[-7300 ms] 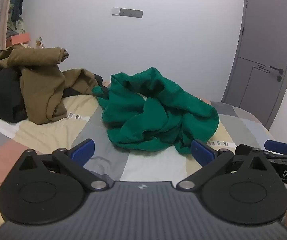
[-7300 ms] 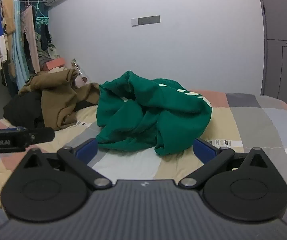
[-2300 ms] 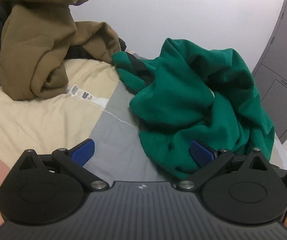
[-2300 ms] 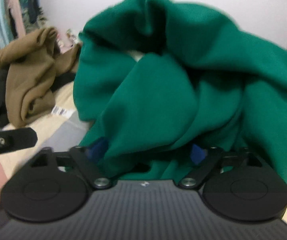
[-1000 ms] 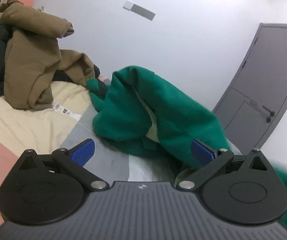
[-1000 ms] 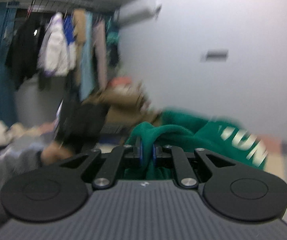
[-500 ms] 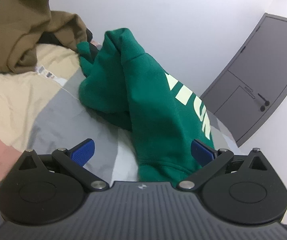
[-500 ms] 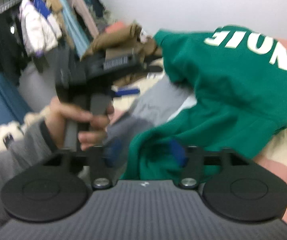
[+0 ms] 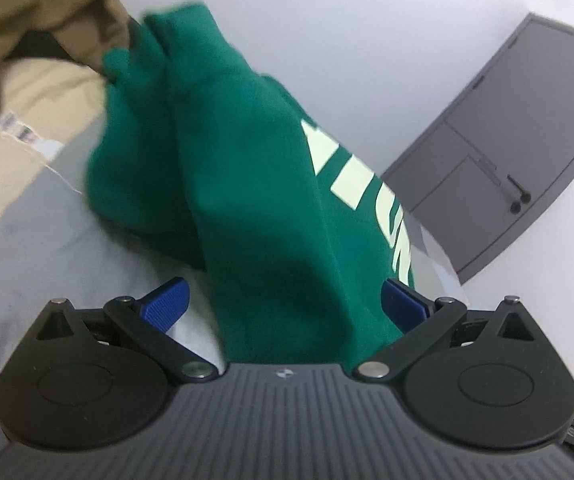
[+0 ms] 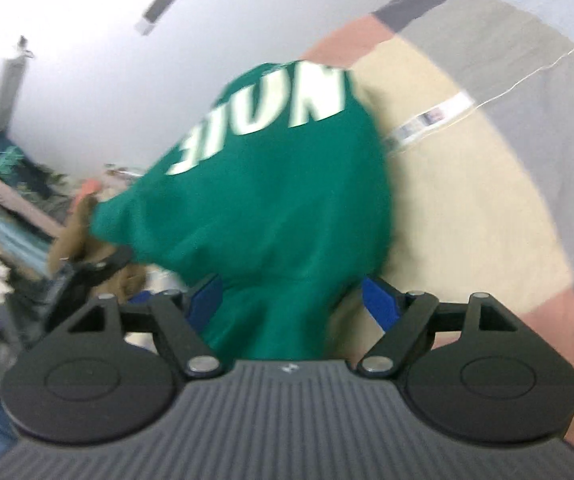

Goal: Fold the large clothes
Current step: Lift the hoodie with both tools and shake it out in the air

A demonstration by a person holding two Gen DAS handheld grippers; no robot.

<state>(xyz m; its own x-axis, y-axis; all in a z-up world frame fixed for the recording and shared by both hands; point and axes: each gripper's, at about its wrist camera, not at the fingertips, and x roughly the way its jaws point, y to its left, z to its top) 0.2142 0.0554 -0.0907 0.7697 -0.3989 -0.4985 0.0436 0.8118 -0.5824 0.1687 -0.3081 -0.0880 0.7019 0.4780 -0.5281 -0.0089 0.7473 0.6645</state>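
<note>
The left claw (image 9: 283, 304) is spread wide, green sweatshirt (image 9: 255, 200) bunched between its blue pads with its hem hidden behind the body; the right claw (image 10: 293, 300) gapes likewise around blurred cloth; the sweatshirt lies on the patchwork bed (image 10: 467, 200); beyond, a brown garment (image 9: 27, 32), grey door (image 9: 519, 140).

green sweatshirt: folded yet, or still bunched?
Bunched, not folded. The green sweatshirt lies in a rumpled heap on the bed, lettering curved over a hump, between the open pads of the left gripper.
</note>
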